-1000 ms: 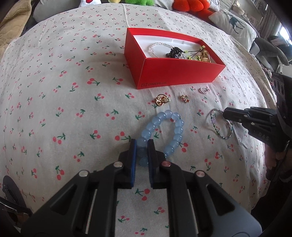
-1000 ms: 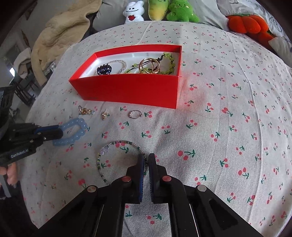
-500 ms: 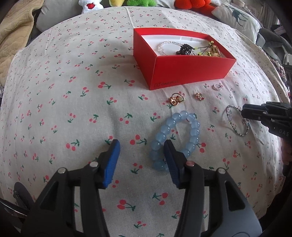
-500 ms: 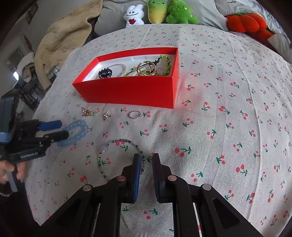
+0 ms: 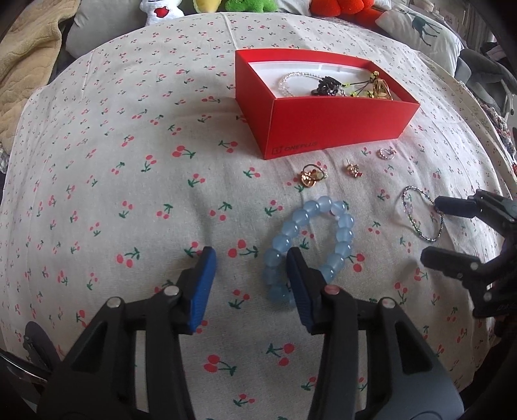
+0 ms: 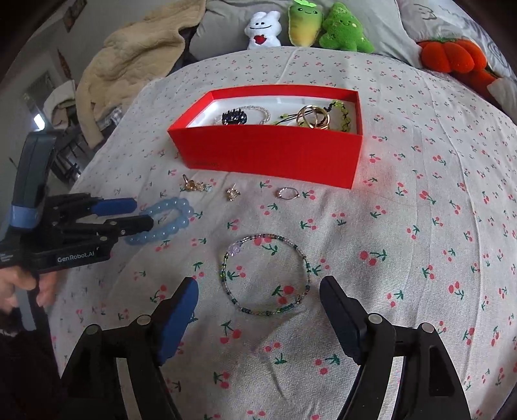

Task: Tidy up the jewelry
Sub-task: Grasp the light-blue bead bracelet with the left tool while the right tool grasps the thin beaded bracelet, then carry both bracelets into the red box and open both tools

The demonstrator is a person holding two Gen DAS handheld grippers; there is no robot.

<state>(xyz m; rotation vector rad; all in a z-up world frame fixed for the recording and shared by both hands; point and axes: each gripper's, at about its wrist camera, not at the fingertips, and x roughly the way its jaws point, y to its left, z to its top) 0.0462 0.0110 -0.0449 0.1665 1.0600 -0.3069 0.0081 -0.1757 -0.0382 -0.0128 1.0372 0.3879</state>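
The left gripper (image 5: 248, 265) stood with its jaws wide apart over the cherry-print cloth (image 5: 106, 181), holding nothing. Its right finger lay against the near end of the blue bead bracelet (image 5: 311, 240), which rested flat on the cloth at about 1 o'clock from the gripper. The right gripper (image 6: 258, 307) was also spread wide and empty, its two fingers flanking the thin green bead bracelet (image 6: 266, 274), which lay flat at 12 o'clock between them without touching either.

The red box (image 6: 268, 152) sat farther off at 12 o'clock in the right wrist view, open on top, with a gold ring cluster (image 6: 313, 118), a dark beaded piece (image 6: 234, 118), a clear bead string and a green cord bracelet inside. Just in front of the box, loose on the cloth, lay a gold earring pair (image 6: 194, 186) at 11 o'clock, a small gold stud (image 6: 232, 193) beside it, and a silver ring (image 6: 288, 193) at 12 o'clock.

Plush toys (image 6: 307, 27) lined the far edge at 12 o'clock, and a beige blanket (image 6: 129, 61) lay at 10 o'clock
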